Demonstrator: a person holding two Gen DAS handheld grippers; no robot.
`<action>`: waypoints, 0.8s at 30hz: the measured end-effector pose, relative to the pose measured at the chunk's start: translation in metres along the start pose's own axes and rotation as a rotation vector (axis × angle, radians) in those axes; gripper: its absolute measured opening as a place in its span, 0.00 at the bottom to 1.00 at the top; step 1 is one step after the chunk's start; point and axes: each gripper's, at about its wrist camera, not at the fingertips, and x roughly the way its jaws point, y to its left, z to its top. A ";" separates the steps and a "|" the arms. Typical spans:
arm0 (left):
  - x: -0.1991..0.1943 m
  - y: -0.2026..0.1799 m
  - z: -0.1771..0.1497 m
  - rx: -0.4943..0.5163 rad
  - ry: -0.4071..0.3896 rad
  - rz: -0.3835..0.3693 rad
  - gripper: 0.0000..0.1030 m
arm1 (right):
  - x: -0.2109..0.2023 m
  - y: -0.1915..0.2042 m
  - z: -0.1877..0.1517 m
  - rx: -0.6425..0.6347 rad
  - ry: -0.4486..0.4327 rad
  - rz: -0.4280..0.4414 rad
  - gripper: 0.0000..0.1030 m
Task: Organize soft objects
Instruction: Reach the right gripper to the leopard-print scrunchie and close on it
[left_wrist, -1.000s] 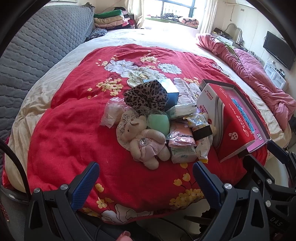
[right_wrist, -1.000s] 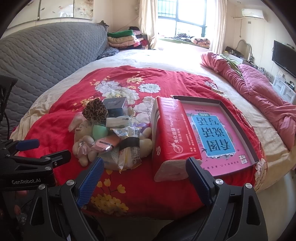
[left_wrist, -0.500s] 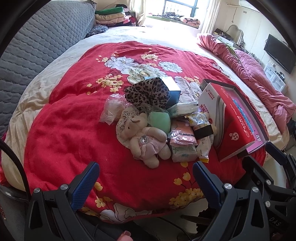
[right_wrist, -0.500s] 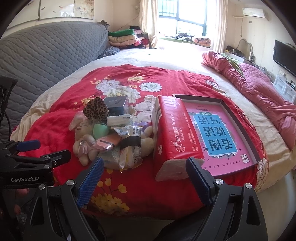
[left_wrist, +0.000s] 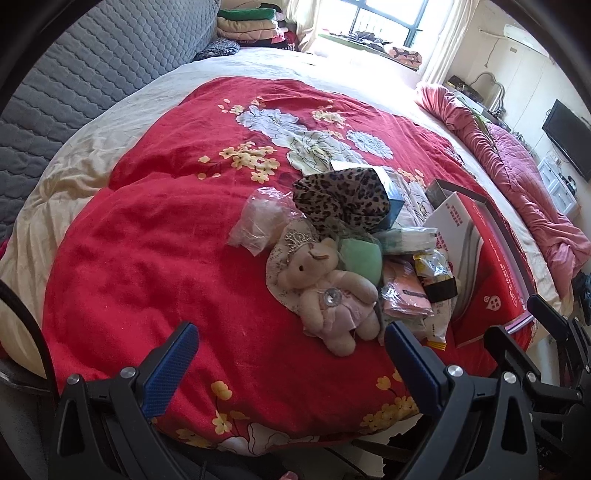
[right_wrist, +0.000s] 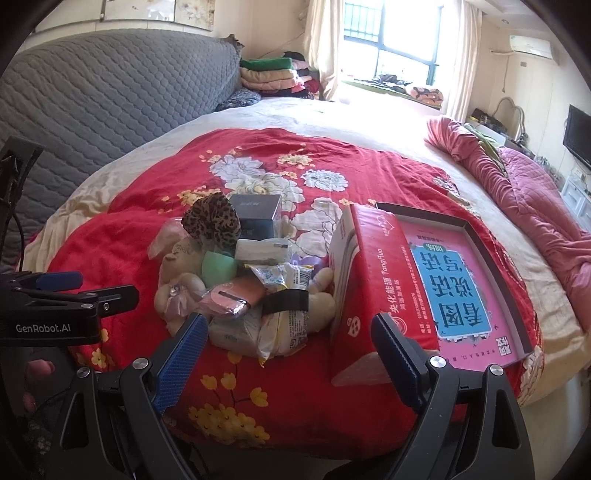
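- The left gripper (left_wrist: 290, 360), black with blue ribbed pads, hangs over the near edge of the bed with its fingers spread wide and nothing between them. It looks lined up on the beige plush bear in a pale pink dress (left_wrist: 328, 291), the nearest soft thing and my guess for the first pick.
- The right gripper (right_wrist: 286, 352) is also spread wide and empty, low at the near edge, its pads framing the near end of the pile and the red box.
- The soft things lie heaped in one pile on the red floral quilt (left_wrist: 155, 258), towards the bed's near right part: the bear, a mint-green soft pad (left_wrist: 364, 258), a leopard-print fabric pouch (left_wrist: 343, 199), a crumpled clear plastic bag (left_wrist: 258, 221) and several crinkly packets (right_wrist: 280, 325).
- The bear lies on its back on a pale floral cloth, touching the green pad and a pink packet (left_wrist: 404, 291), so lifting it may drag its neighbours.
- Just right of the pile stands a red cardboard box (right_wrist: 373, 273) leaning on an open tray-like box with a pink and blue printed sheet (right_wrist: 450, 284); it probably serves as the sorting place, and it crowds that side.
- A dark teal box (right_wrist: 256, 218) sits behind the pouch; a bunched pink quilt (right_wrist: 524, 192) lies along the far right edge, well apart.
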 end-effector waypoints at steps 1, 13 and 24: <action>0.002 0.004 0.003 -0.008 -0.003 0.010 0.98 | 0.004 0.002 0.003 -0.016 0.006 -0.010 0.88; 0.045 0.044 0.049 -0.094 0.007 0.050 0.98 | 0.051 -0.001 0.047 -0.042 0.077 0.059 0.88; 0.088 0.058 0.074 -0.090 0.052 0.021 0.98 | 0.101 0.053 0.092 -0.269 0.001 0.052 0.86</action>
